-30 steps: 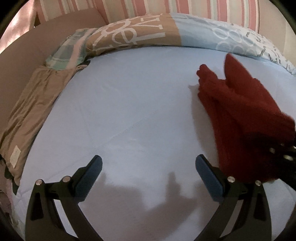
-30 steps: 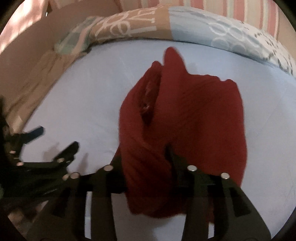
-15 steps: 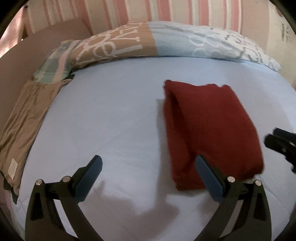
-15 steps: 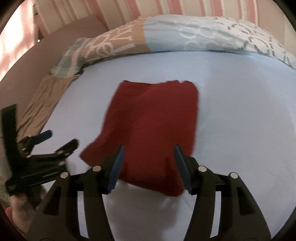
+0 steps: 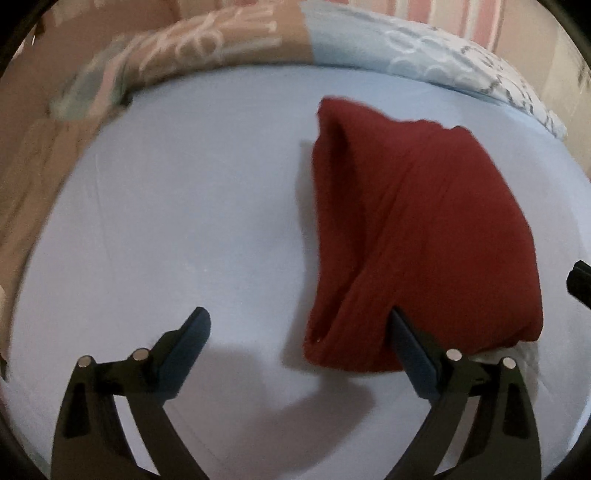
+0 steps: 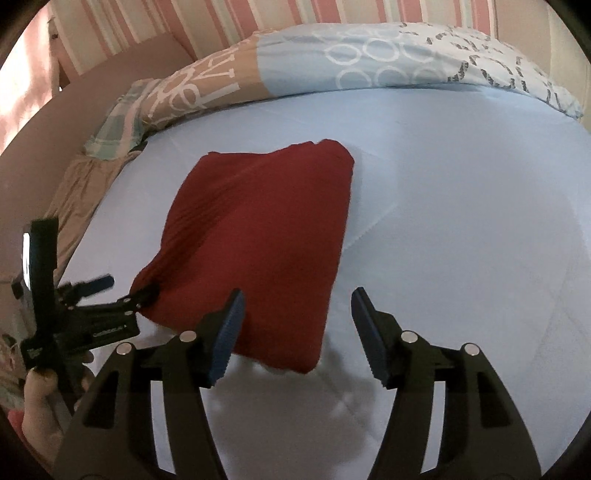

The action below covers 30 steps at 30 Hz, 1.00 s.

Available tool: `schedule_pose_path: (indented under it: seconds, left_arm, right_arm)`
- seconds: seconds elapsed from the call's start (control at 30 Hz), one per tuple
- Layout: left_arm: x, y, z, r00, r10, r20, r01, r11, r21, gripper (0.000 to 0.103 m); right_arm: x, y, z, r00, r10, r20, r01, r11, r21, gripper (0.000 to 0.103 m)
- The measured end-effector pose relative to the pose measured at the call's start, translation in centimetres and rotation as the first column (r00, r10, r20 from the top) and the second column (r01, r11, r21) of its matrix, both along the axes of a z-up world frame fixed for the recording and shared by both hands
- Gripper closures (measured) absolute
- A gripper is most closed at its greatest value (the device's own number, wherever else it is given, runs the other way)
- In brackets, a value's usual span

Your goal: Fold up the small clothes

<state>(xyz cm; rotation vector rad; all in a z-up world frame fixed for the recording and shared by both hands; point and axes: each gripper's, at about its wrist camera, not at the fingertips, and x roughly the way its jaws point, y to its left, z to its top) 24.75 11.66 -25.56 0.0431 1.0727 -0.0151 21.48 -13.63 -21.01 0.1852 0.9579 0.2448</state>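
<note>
Nearest you, your right gripper point(image 6: 295, 332) stands with its dark blue-padded jaws spread, having just been opening, nothing between them but pale blue sheet point(image 6: 461, 206), its left pad over the near edge of the folded dark red ribbed knit garment point(image 6: 258, 240). Your left gripper point(image 5: 299, 332) is spread wide too, with one pad at the garment's near-left corner and the other out over bare sheet. Beyond the garment, which lies flat mid-bed, a rolled tan-and-blue patterned quilt point(image 6: 332, 62) runs along the far edge under a pink-striped wall point(image 6: 258, 14).
</note>
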Motion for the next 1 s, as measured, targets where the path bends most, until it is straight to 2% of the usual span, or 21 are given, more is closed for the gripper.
schedule_pose_path:
  seconds: [0.2, 0.3, 0.37, 0.43, 0.53, 0.67, 0.8, 0.87, 0.9, 1.0]
  left_arm:
    - [-1.2, 0.7, -1.9, 0.999, 0.023, -0.027, -0.024, 0.999, -0.043, 0.007]
    - [-1.4, 0.3, -0.4, 1.0, 0.017, 0.004, -0.017, 0.998, -0.053, 0.007]
    - [-2.0, 0.0, 1.1, 0.998, 0.011, 0.057, -0.009, 0.999, -0.047, 0.007]
    - [-1.5, -0.4, 2.5, 0.995, 0.013, 0.101, -0.01, 1.0, -0.023, 0.007]
    - [0.5, -1.2, 3.0, 0.995, 0.006, 0.101, -0.009, 1.0, 0.021, 0.007]
    - [3.2, -1.2, 1.1, 0.999, 0.01, 0.048, -0.015, 0.994, 0.105, 0.007]
    - [3.5, 0.1, -1.5, 0.999, 0.03, 0.023, -0.034, 0.984, 0.177, 0.007]
    - [3.4, 0.8, -2.8, 0.999, 0.054, 0.0, -0.053, 0.983, 0.176, 0.007]
    - [3.4, 1.2, -3.3, 0.998, 0.065, -0.015, -0.063, 0.986, 0.152, 0.007]
    - [3.2, 1.8, -2.7, 0.997, 0.078, 0.001, -0.077, 0.99, 0.12, 0.007]
  right_arm:
    - [-0.2, 0.4, -1.2, 0.999, 0.02, -0.024, -0.021, 0.999, -0.032, 0.042]
    - [-0.2, 0.5, -1.1, 0.999, 0.031, -0.014, -0.032, 0.999, -0.035, 0.042]
    - [-0.3, 0.8, -0.9, 0.999, 0.045, -0.002, -0.045, 0.998, -0.034, 0.038]
    - [0.0, 1.6, -1.2, 0.998, 0.065, -0.004, -0.066, 0.996, -0.066, 0.036]
    - [0.7, 3.2, -2.3, 0.996, 0.089, -0.025, -0.091, 0.987, -0.129, 0.036]
    - [1.2, 4.4, -3.7, 0.994, 0.1, -0.045, -0.108, 0.969, -0.222, 0.036]
    - [1.3, 3.9, -5.4, 0.994, 0.091, -0.06, -0.103, 0.966, -0.236, 0.031]
    - [1.4, 3.3, -6.2, 0.994, 0.083, -0.069, -0.096, 0.972, -0.214, 0.03]
    - [1.4, 3.2, -6.3, 0.994, 0.083, -0.069, -0.096, 0.974, -0.206, 0.03]
    - [1.3, 2.8, -5.6, 0.994, 0.099, -0.052, -0.107, 0.976, -0.189, 0.03]
